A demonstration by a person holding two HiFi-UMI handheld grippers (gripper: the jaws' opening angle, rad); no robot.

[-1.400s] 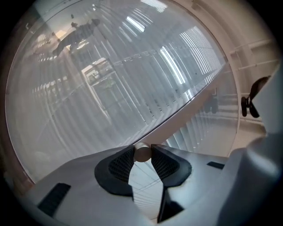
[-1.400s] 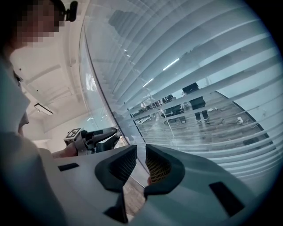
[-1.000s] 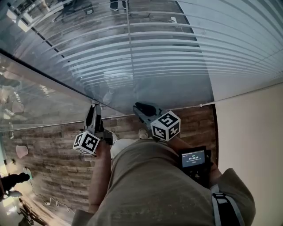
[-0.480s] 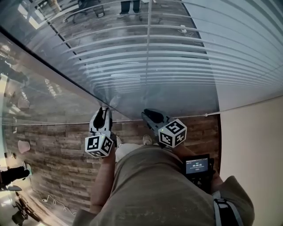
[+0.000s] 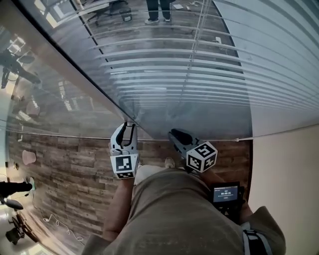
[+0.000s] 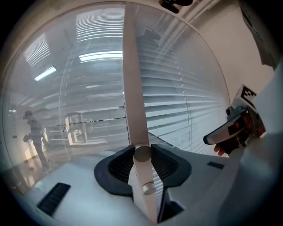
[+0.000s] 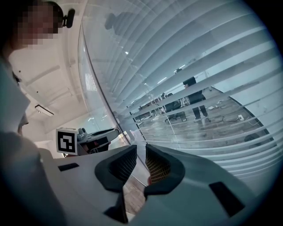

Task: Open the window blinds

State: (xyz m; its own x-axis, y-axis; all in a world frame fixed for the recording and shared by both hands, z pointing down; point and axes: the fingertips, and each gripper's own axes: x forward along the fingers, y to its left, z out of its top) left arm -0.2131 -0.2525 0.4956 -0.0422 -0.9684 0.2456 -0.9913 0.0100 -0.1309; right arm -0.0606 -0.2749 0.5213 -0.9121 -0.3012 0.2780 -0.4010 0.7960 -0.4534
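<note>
In the head view, the blinds [image 5: 209, 64] hang over the glass ahead. Their pale horizontal slats are tilted enough to show wooden flooring and a person's legs [image 5: 158, 9] on the far side. The left gripper [image 5: 127, 128] points up at the lower edge of the slats, and its marker cube [image 5: 124, 167] shows 1 black-and-white square pattern. The right gripper [image 5: 175, 134] lies just beside it, angled up and to the left. A small device [image 5: 225, 194] near the right forearm has a lit screen, but its digits are too small to read.

In the left gripper view, a pale tilt wand [image 6: 134, 88] rises straight up in front of the blinds [image 6: 185, 101]. The left gripper [image 6: 142, 161] clamps it, with 2 dark pads pressed on either side of the rod just above its round end cap. The right gripper [image 6: 211, 139] shows at the right edge.

In the right gripper view, the right gripper [image 7: 140, 165] holds nothing. Its jaws stand a narrow gap apart, aimed at the blinds [image 7: 208, 66].
</note>
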